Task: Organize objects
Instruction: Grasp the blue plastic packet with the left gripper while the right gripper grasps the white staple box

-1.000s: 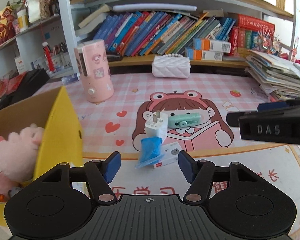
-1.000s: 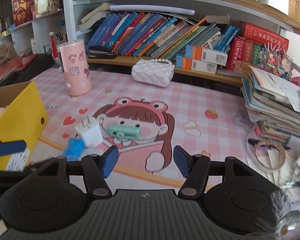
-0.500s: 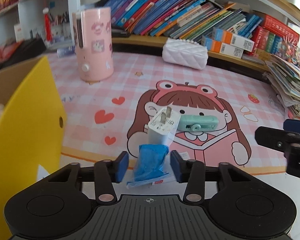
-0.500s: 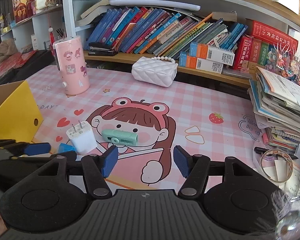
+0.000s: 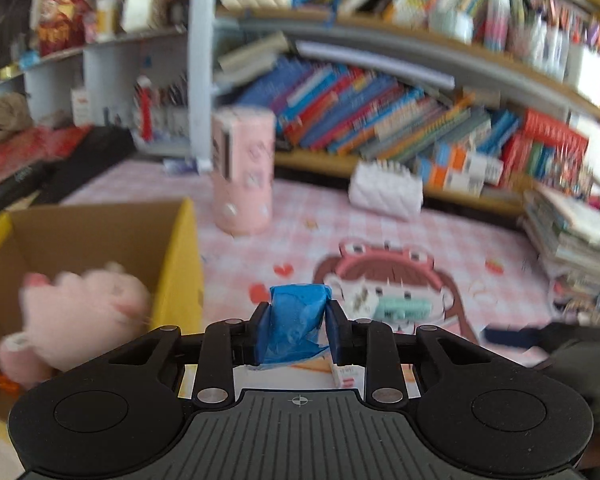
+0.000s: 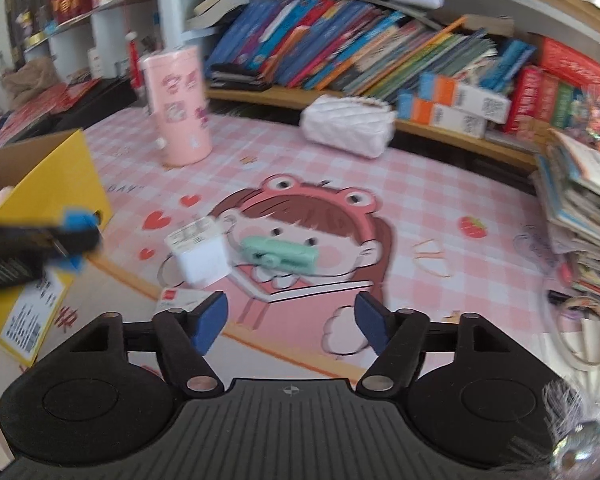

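At the far left stands one yellow cardboard box (image 5: 180,264), open at the top, with one pink plush toy (image 5: 80,312) lying inside it; the box's right wall ends at the pink checked mat (image 6: 420,184), and a bare strip of mat lies between that wall and the things in the middle. The left gripper (image 5: 296,330) is clamped on one crumpled blue packet (image 5: 296,320), held up off the mat, just right of the box's near corner in the left wrist view. Behind it one pink cylinder (image 6: 178,108) stands upright, well apart from the box. In the middle of the mat lie one white plug adapter (image 6: 200,256) and one mint-green clip (image 6: 280,254), close beside each other, and one small white card (image 6: 180,298) just in front of the adapter. The right gripper (image 6: 292,322) hangs over the mat's near edge, its jaws opening with nothing between them. One white quilted bag (image 6: 348,126) sits against the shelf at the back. At the right edge one tall stack of papers (image 6: 584,216) closes off that side, with open mat between it and the clip.
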A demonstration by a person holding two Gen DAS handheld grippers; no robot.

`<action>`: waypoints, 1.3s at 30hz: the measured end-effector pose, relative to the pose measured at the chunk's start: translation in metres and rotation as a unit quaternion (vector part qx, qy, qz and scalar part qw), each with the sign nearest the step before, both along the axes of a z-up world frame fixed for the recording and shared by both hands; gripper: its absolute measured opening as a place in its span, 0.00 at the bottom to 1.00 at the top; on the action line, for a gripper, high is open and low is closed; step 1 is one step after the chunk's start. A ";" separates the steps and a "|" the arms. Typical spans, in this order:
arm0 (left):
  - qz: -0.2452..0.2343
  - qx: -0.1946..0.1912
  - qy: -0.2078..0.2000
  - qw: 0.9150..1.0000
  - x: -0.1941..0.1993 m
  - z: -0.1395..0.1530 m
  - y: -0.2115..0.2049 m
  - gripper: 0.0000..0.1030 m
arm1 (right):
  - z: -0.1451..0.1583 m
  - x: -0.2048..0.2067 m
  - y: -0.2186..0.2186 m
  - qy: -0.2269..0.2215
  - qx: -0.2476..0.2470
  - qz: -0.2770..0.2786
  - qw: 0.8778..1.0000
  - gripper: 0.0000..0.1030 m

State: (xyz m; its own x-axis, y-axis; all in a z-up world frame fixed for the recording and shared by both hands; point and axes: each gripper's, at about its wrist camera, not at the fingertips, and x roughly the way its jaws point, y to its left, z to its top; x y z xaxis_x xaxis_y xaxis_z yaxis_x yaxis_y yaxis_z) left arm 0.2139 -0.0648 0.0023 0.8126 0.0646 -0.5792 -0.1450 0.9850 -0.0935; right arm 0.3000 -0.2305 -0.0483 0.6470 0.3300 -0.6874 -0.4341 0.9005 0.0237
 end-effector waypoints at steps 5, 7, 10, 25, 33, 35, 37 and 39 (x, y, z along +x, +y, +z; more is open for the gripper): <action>0.020 -0.019 -0.020 0.999 -0.025 0.020 0.014 0.26 | -0.019 0.000 0.036 0.010 -0.013 0.046 0.999 0.83; 0.021 -0.020 -0.022 0.999 -0.032 0.024 0.016 0.26 | -0.027 0.002 0.049 0.014 -0.019 0.057 0.998 0.83; 0.022 -0.020 -0.026 0.999 -0.042 0.026 0.017 0.26 | -0.036 0.005 0.060 0.023 -0.021 0.062 0.998 0.82; 0.027 -0.021 -0.033 0.999 -0.063 0.026 0.023 0.26 | -0.041 0.010 0.061 0.029 -0.017 0.036 0.999 0.51; -0.004 -0.035 -0.033 0.999 -0.075 0.020 0.024 0.26 | -0.004 -0.027 0.038 0.019 0.006 0.021 1.000 0.51; -0.014 -0.037 -0.033 0.999 -0.080 0.018 0.026 0.26 | 0.007 -0.039 0.033 0.016 0.010 0.019 1.000 0.52; -0.022 -0.038 -0.035 0.998 -0.086 0.017 0.029 0.26 | 0.017 -0.052 0.030 0.014 0.014 0.013 1.000 0.52; -0.029 -0.038 -0.035 0.998 -0.094 0.016 0.034 0.26 | 0.026 -0.066 0.029 0.012 0.019 0.007 1.000 0.52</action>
